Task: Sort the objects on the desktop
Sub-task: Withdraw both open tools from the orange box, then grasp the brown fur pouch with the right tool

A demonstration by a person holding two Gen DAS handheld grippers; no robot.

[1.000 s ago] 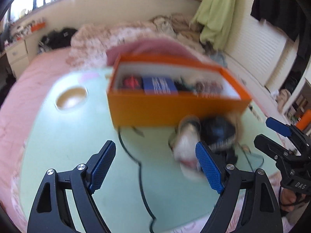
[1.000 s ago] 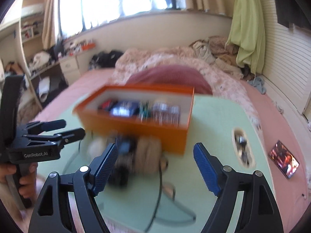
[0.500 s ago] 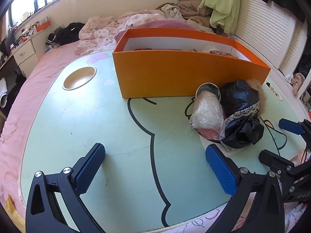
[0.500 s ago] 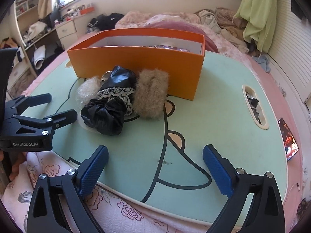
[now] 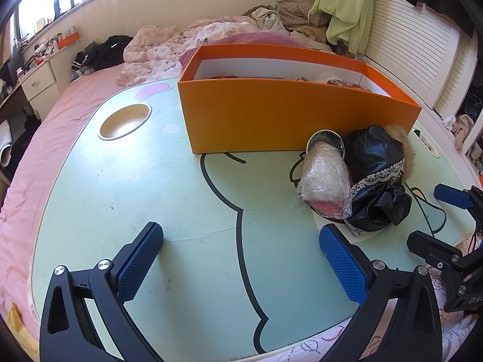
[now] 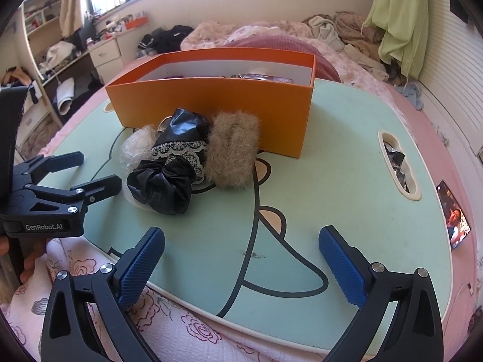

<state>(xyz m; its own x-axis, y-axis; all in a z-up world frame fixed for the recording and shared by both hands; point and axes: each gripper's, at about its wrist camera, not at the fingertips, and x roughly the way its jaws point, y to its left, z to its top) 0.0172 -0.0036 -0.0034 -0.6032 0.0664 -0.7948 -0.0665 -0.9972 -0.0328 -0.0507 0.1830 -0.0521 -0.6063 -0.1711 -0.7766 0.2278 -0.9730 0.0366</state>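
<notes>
Orange box (image 6: 217, 111): landmark, open-topped, partly filled, apparently the sorting bin.
Against its front wall, unsorted: black lace-trimmed scrunchie (image 6: 172, 169), tan fur scrunchie (image 6: 232, 150), plastic-wrapped bundle (image 5: 324, 178), round metal lid (image 5: 325, 141).
Left gripper (image 5: 241, 259): jaws just opened, spread, empty, short of the box, likely readying a pick; body reads "GenRobot.AI".
Right gripper (image 6: 241, 259): jaws just opened, spread, empty, nearer the table (image 6: 332, 181) edge.

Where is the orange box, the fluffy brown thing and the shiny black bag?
orange box (image 6: 211, 114), right wrist view, front wall.
fluffy brown thing (image 6: 232, 150), right wrist view, furry middle.
shiny black bag (image 5: 374, 157), left wrist view, glossy upper part.
</notes>
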